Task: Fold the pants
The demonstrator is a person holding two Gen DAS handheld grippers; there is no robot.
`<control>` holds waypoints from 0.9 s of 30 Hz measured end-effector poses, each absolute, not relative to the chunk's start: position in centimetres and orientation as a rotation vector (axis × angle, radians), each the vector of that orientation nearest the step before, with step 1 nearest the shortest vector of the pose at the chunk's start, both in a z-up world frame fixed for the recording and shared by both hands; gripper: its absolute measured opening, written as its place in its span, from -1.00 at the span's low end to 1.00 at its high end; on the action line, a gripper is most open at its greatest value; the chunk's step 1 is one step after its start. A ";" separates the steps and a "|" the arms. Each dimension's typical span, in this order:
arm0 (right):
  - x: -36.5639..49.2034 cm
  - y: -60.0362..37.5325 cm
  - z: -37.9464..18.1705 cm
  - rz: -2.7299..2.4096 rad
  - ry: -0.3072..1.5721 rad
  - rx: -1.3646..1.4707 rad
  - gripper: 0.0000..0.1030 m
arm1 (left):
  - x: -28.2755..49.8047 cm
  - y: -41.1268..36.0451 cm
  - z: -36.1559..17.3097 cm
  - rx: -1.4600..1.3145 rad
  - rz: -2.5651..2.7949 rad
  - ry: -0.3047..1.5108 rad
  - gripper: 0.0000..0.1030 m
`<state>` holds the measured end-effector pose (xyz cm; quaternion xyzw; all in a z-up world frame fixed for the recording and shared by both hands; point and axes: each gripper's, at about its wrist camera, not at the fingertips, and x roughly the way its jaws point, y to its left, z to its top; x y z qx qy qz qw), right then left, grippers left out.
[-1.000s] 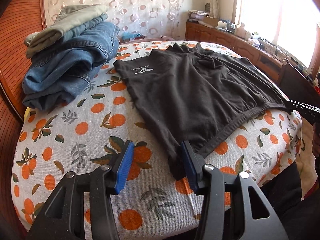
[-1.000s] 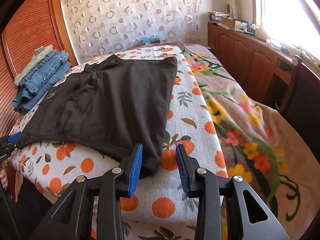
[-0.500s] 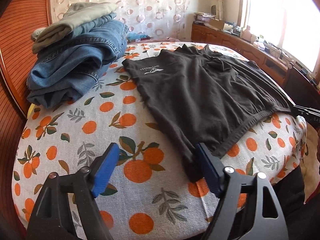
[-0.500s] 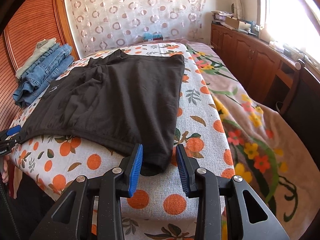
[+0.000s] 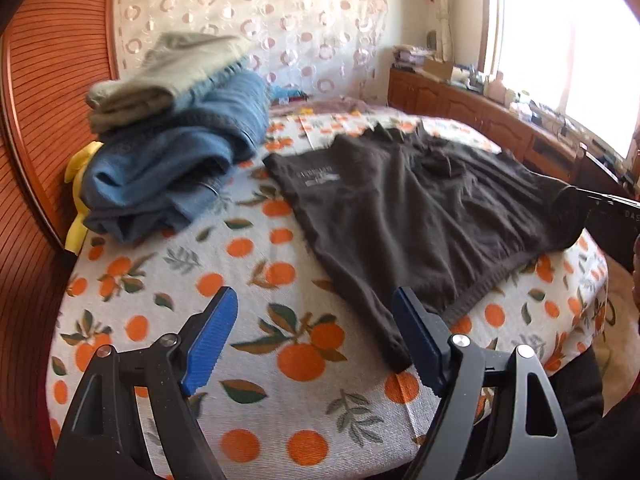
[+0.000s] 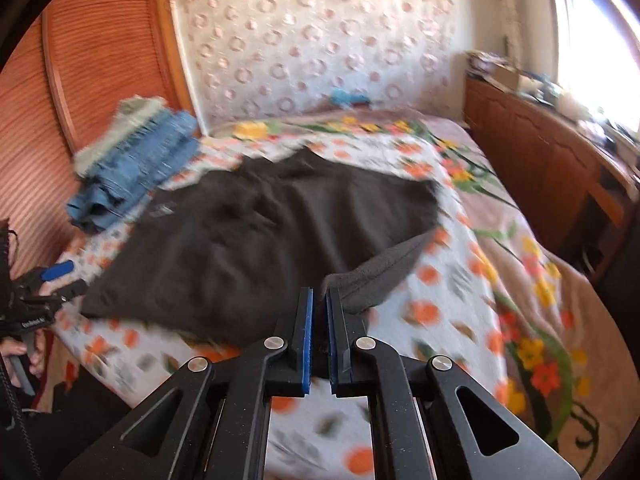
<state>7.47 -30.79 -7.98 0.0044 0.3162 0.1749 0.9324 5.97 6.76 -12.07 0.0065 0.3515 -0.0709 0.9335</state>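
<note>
The dark brown, soft knitted pants (image 6: 256, 240) are spread flat on the white bedspread printed with oranges and leaves (image 5: 168, 280), ahead of both claws, presumably so that a clean fold can be made. The right gripper (image 6: 318, 304) is clamped shut on the near right corner of the cloth, which is raised off the bedspread so that a pale underside shows just beyond the blue pads; this hold is judged to be the start of a fold carried away from the claw. The left gripper (image 5: 316, 328) stands wide open with nothing pinched: the near left corner of the pants lies just inside its right finger, so a matching grip is probably being lined up. The long axis of the pants appears to run away from the claws, toward the far curtain, though which end is the waistband cannot be told. A folded stack of blue denim jeans under a beige garment (image 5: 172, 152) is kept well apart, ahead and left of the left claw.
</note>
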 end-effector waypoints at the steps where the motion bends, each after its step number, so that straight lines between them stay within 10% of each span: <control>1: 7.6 -30.0 -7.5 0.381 0.635 0.005 -0.88 | 5.9 7.1 -11.8 0.005 -0.140 0.712 0.56; 27: 7.4 -12.6 -8.2 0.882 0.717 -0.115 -0.88 | 4.8 14.5 -10.6 -0.130 -0.026 0.681 0.56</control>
